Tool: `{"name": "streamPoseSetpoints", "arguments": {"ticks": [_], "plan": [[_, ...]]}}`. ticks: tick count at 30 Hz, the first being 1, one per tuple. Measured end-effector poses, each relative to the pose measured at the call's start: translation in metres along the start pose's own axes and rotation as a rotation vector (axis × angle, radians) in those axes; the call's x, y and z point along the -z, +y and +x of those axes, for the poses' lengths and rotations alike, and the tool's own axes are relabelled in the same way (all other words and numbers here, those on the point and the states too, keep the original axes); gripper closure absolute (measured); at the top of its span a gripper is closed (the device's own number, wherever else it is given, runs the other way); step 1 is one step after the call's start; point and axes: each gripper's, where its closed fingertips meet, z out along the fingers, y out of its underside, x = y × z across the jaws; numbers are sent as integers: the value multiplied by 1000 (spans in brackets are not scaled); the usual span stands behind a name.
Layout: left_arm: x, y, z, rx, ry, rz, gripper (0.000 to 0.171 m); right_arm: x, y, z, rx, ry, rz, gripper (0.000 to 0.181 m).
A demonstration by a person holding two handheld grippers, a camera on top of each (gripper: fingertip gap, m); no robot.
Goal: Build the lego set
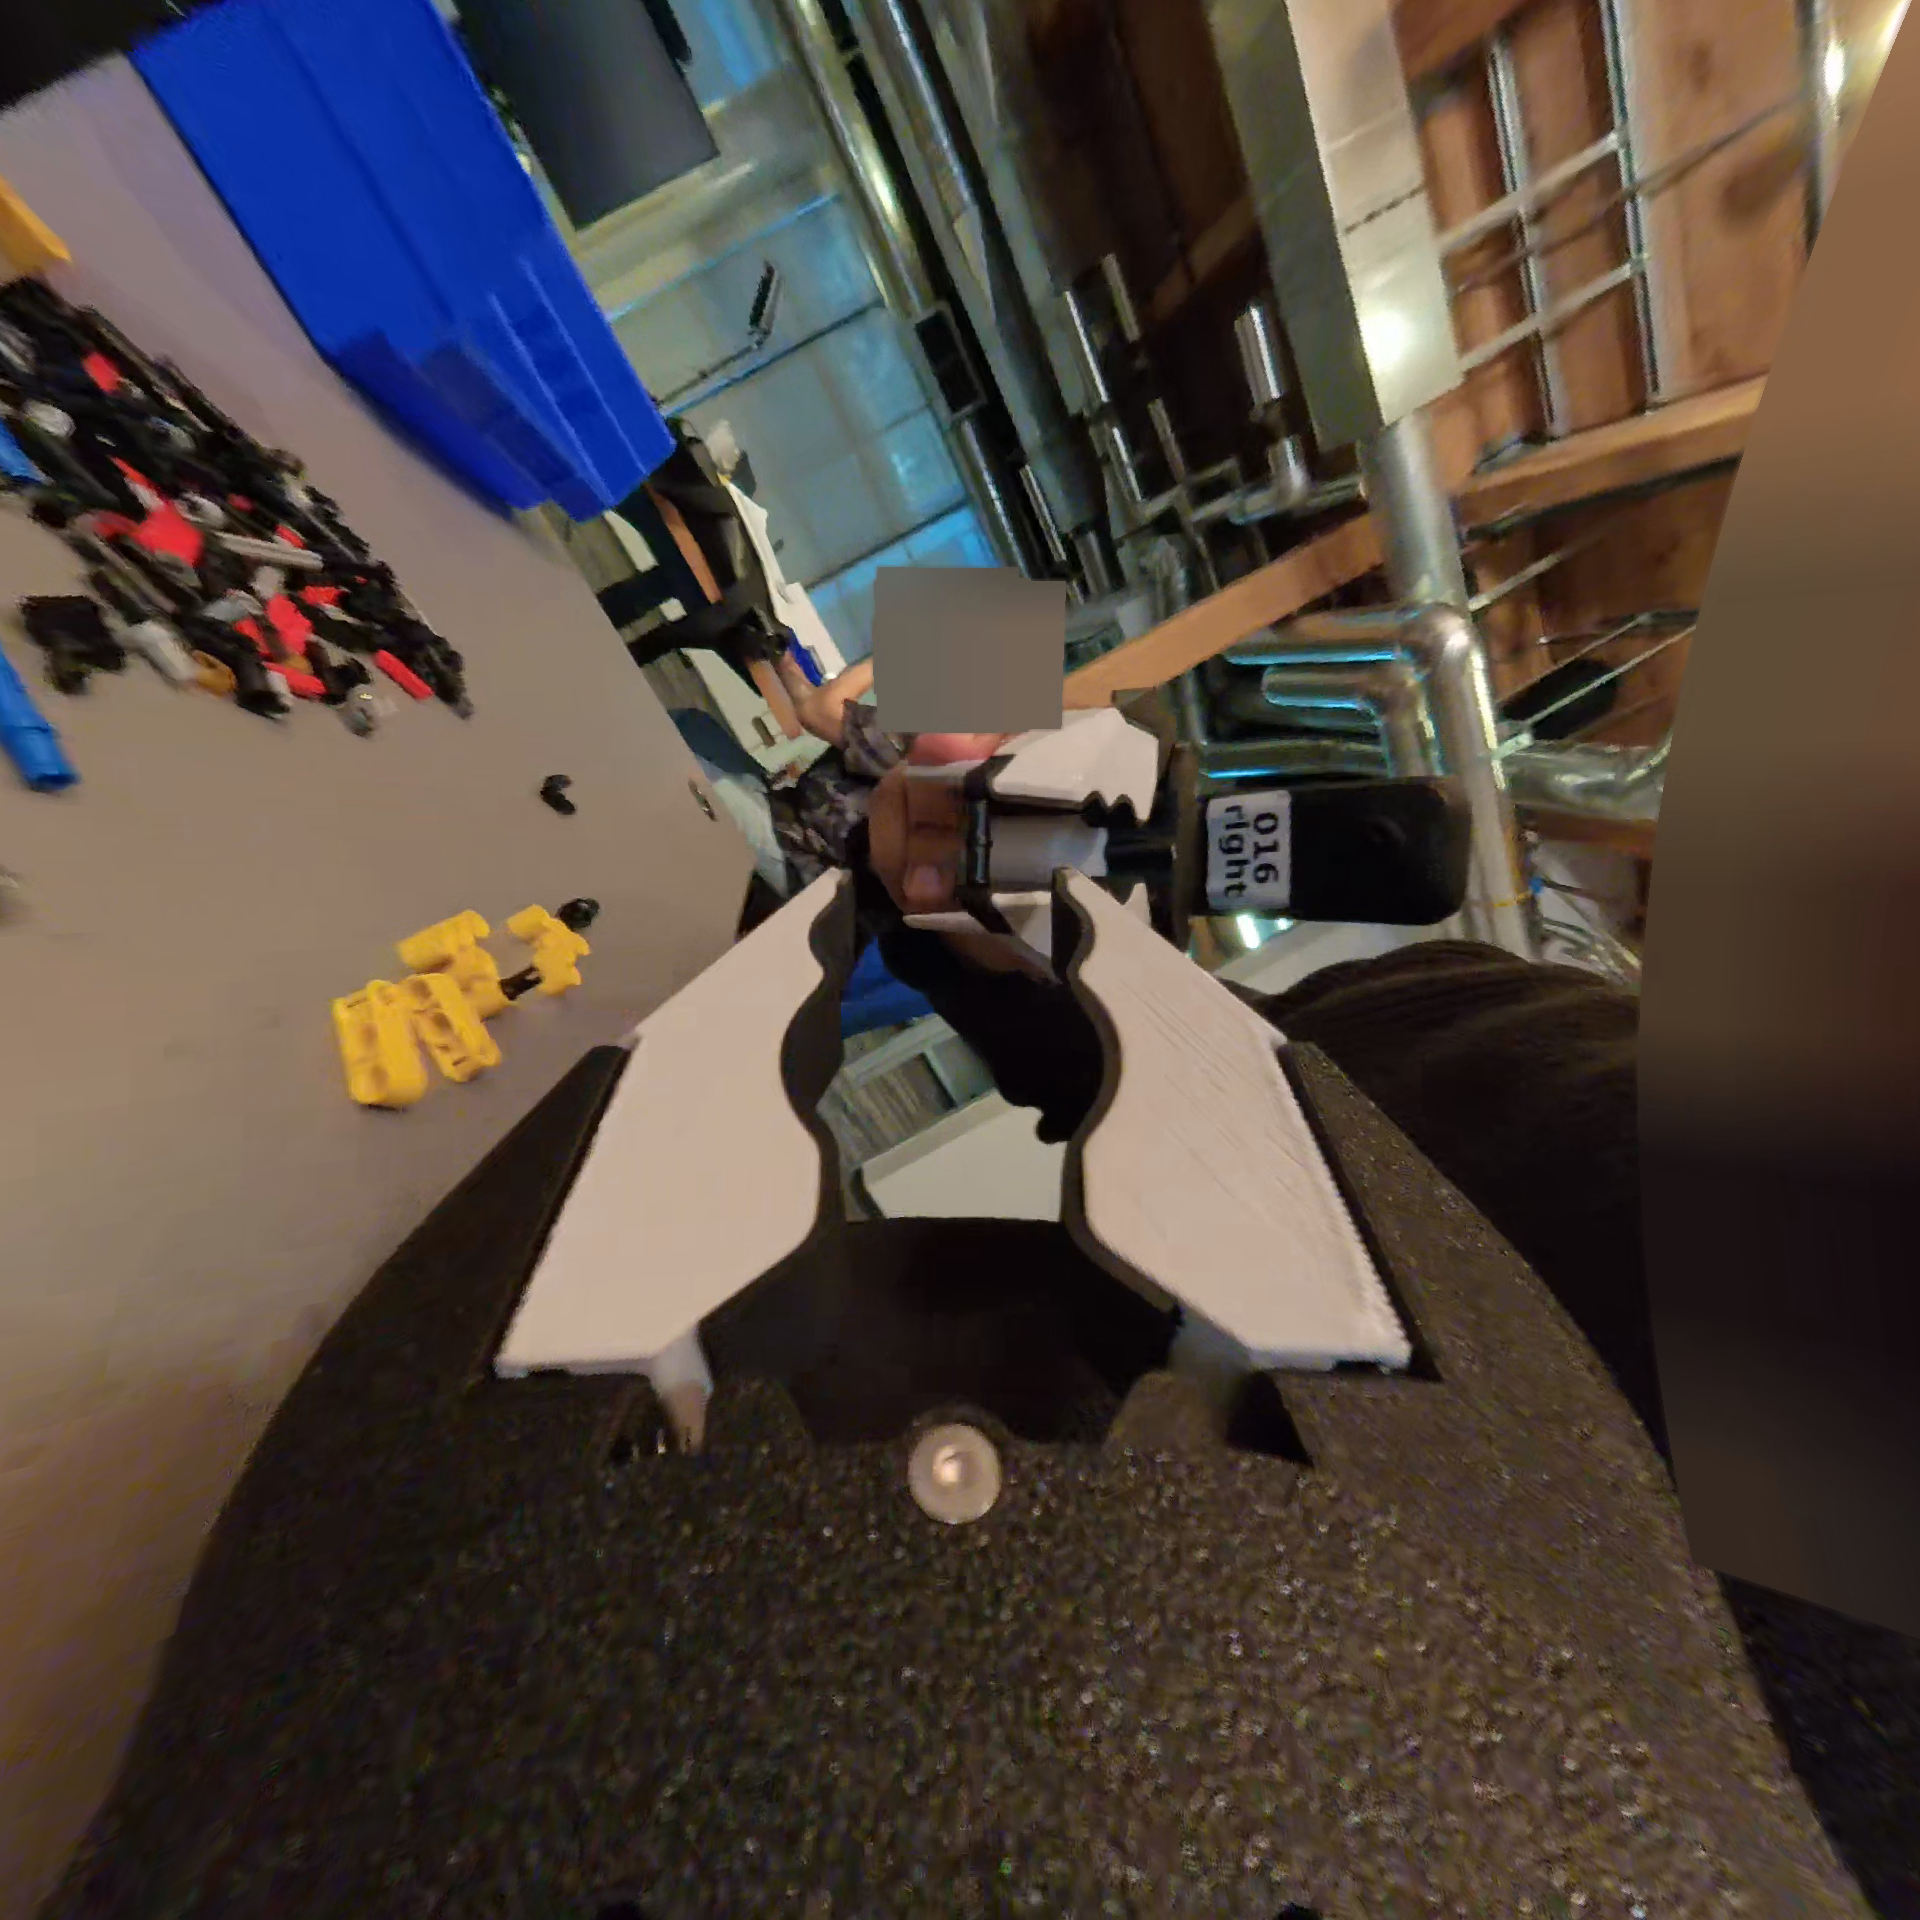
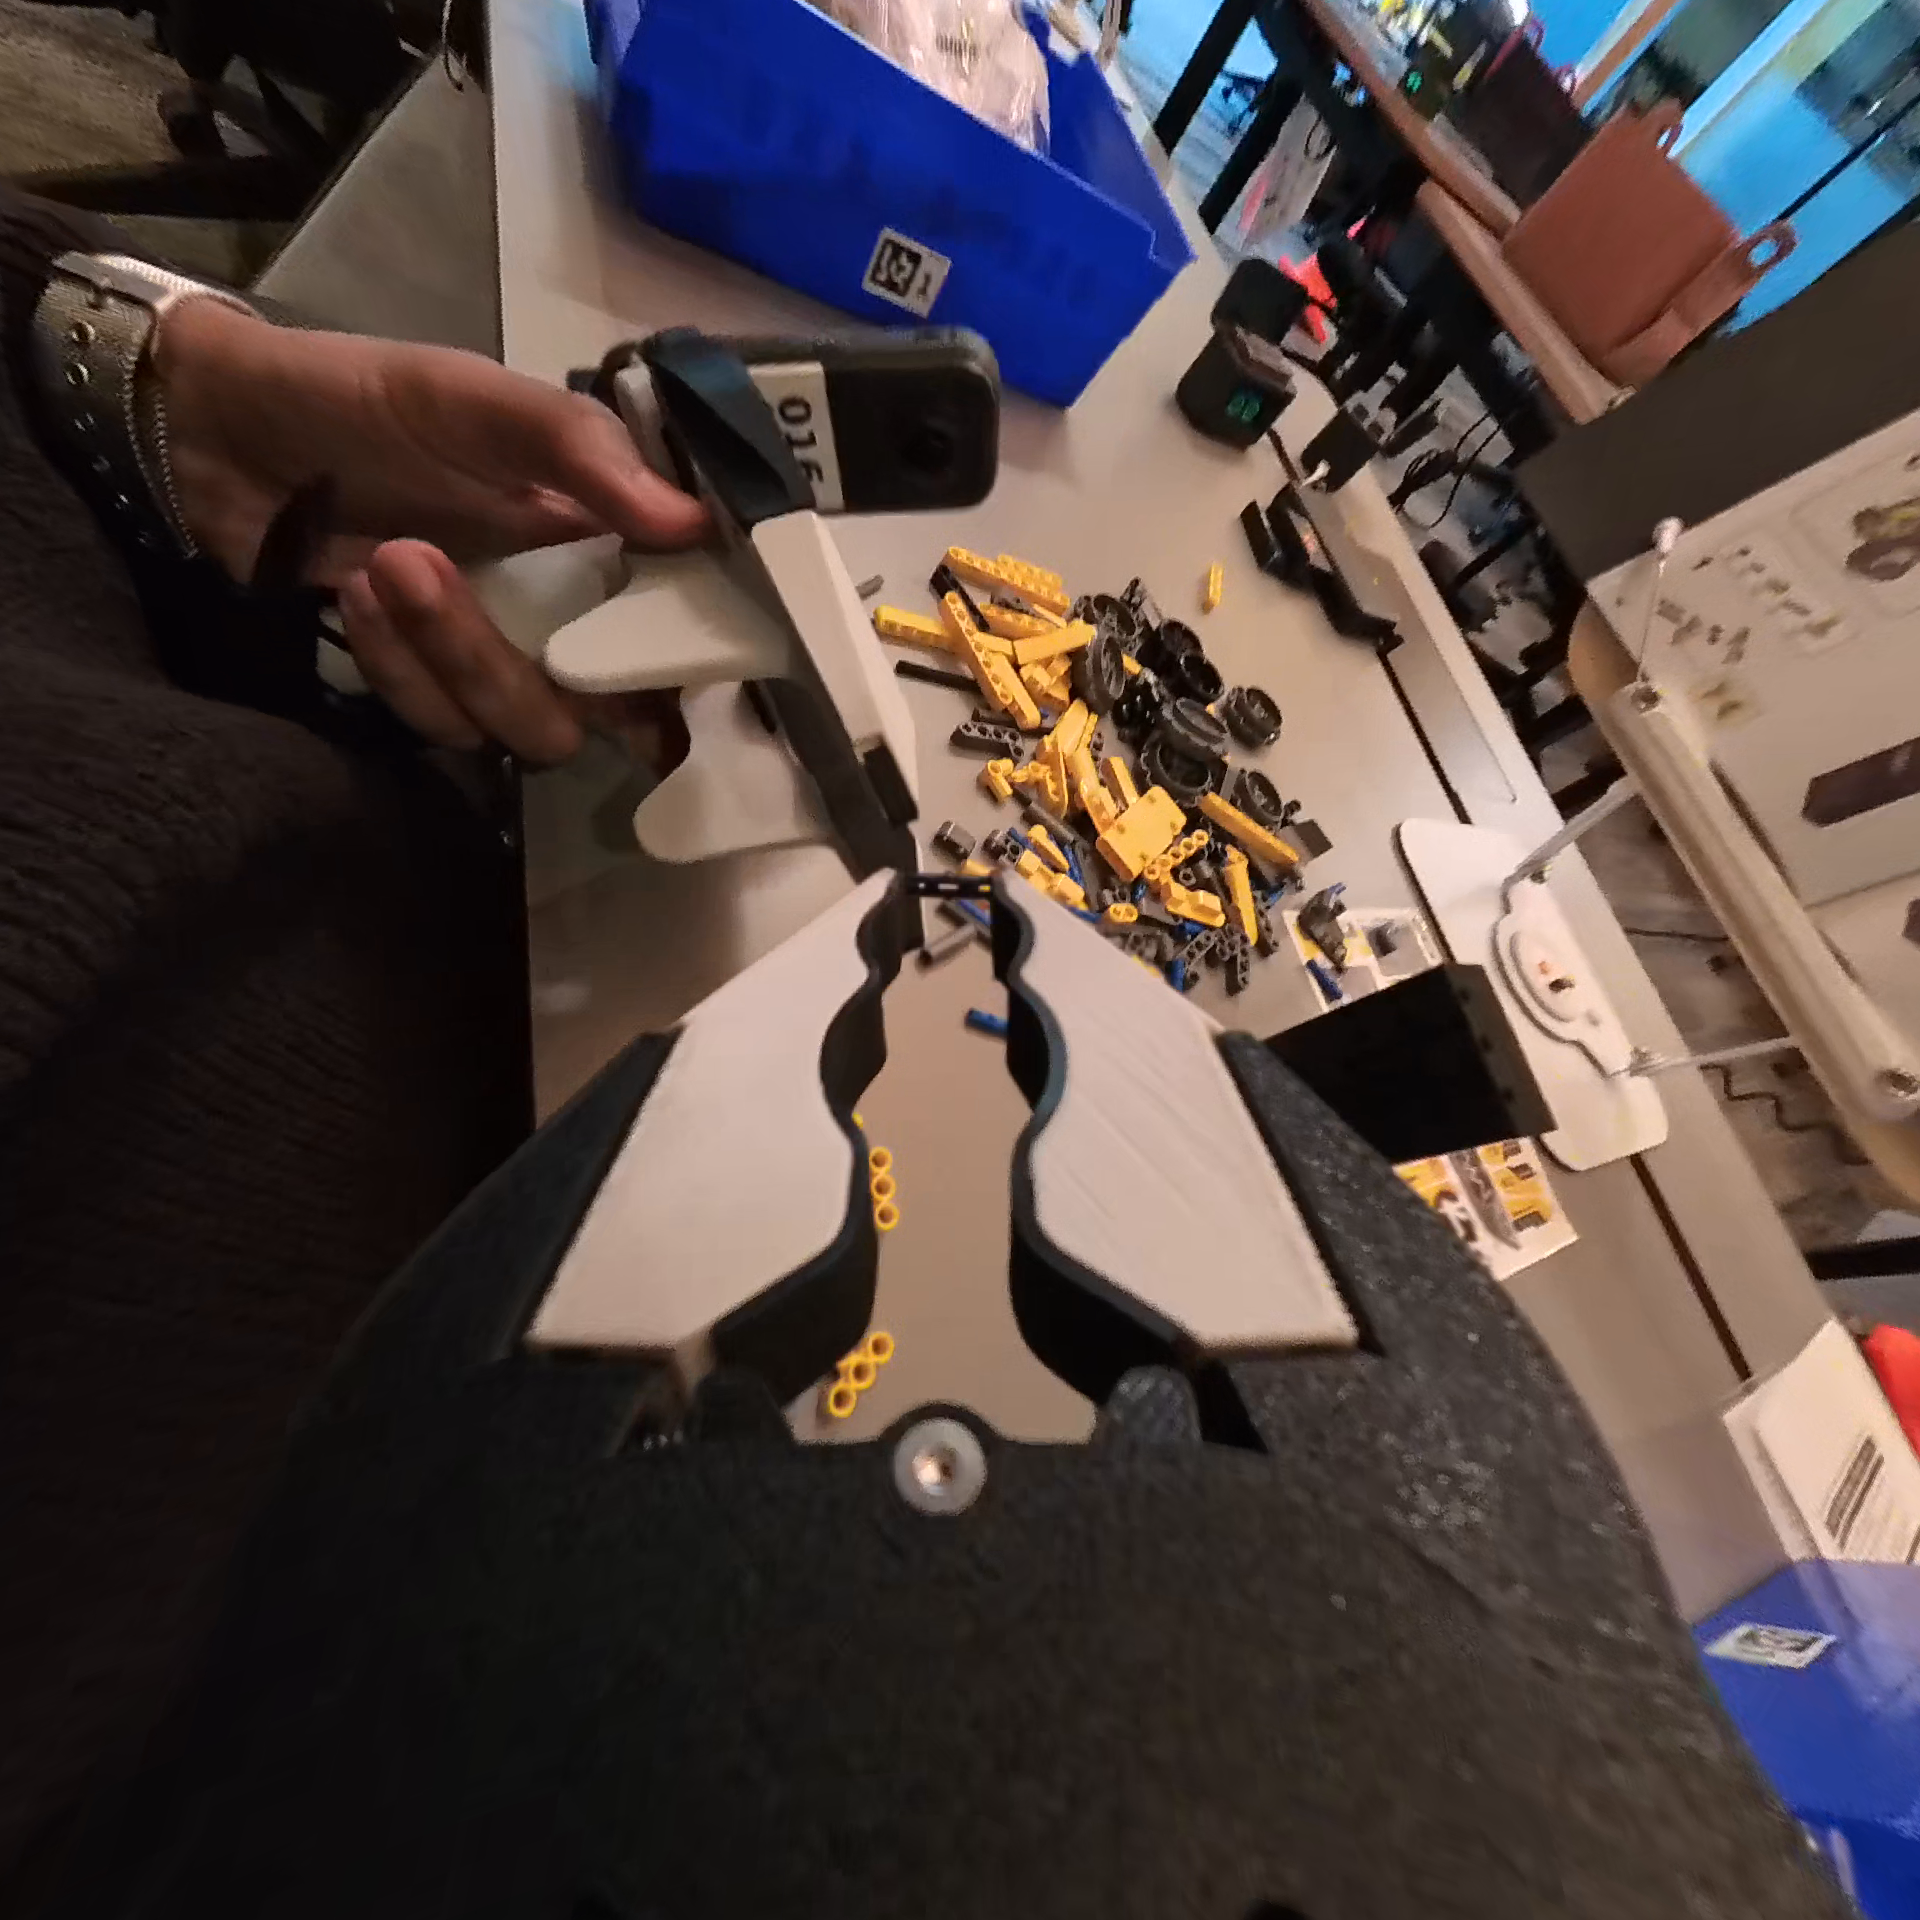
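My right gripper [image 2: 945, 888] is shut on a small black connector pin [image 2: 945, 886], pinched crosswise between its fingertips above the grey table [image 2: 1351, 727]. My left gripper [image 1: 953, 883] is open and empty, tilted sideways in the air, and points at the right gripper's handle and the hand on it [image 1: 914, 842]. In the right wrist view the left gripper [image 2: 873, 800] is held by a hand [image 2: 416, 457], its front end just left of my right fingertips. A small yellow brick assembly [image 1: 447, 997] lies on the table [image 1: 260, 1195].
A pile of yellow beams and black wheels [image 2: 1122, 748] lies ahead of the right gripper. A pile of black and red parts [image 1: 208, 561] shows in the left view. A blue bin [image 2: 883, 187] stands behind. A black block [image 2: 1423, 1070], a white stand base [image 2: 1538, 987] and leaflets [image 2: 1496, 1216] sit right. My left and right fingertips are right by each other. The black block [image 2: 1423, 1070] is about equally far from each gripper, around 20 cm.
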Motion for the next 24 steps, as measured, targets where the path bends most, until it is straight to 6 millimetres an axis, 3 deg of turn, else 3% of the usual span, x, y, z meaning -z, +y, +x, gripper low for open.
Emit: {"name": "streamPoseSetpoints", "arguments": {"ticks": [2,7,14,16,18,21,24], "plan": [[-3,1,4,30,32,2,137,0,-3,-2,11,1,15,165],[-1,1,8,57,78,3,167,1,-4,-4,29,20,24,165],[3,2,5,-17,37,-20,167,5,5,-9,-93,-33,-10,165],[7,0,2,-97,-13,-23,167,3,17,-13,-293,-113,-69,164],[11,0,-1,-196,-69,-38,168,3,21,-20,-595,-266,-90,150],[14,3,-5,-375,-159,-72,168,5,9,-17,-1073,-482,10,142],[15,7,-9,-572,-254,-117,168,3,8,-10,-1330,-580,84,142]]}}
